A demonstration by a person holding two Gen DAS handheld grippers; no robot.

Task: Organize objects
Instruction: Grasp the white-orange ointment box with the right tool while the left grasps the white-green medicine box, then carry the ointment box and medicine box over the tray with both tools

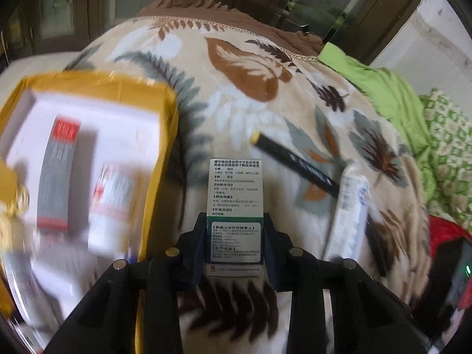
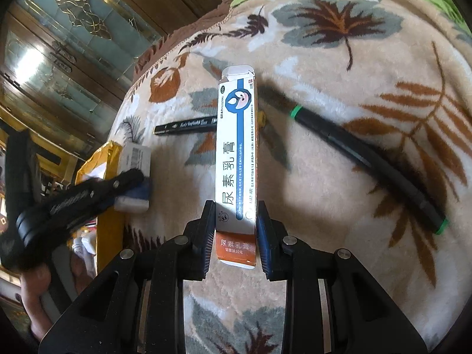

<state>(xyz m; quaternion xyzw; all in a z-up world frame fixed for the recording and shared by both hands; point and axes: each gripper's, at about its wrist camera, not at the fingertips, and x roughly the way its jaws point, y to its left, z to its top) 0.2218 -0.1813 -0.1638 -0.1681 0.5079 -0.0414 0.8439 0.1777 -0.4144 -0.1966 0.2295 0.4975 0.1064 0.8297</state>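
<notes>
My left gripper (image 1: 234,230) is shut on a small white and green medicine box (image 1: 235,188), held above the leaf-patterned blanket (image 1: 250,94). It also shows in the right wrist view (image 2: 134,174), next to a yellow box. My right gripper (image 2: 236,227) is shut on a long white, blue and orange ointment carton (image 2: 237,147). The same carton shows in the left wrist view (image 1: 351,209). A black marker with a yellow end (image 1: 292,162) lies on the blanket; in the right wrist view (image 2: 185,125) it runs behind the carton.
A yellow-rimmed open box (image 1: 165,112) at the left holds a grey and red carton (image 1: 56,174) and a white carton (image 1: 110,203). A black pen with green bands (image 2: 368,165) lies at the right. Green bedding (image 1: 383,88) lies beyond the blanket.
</notes>
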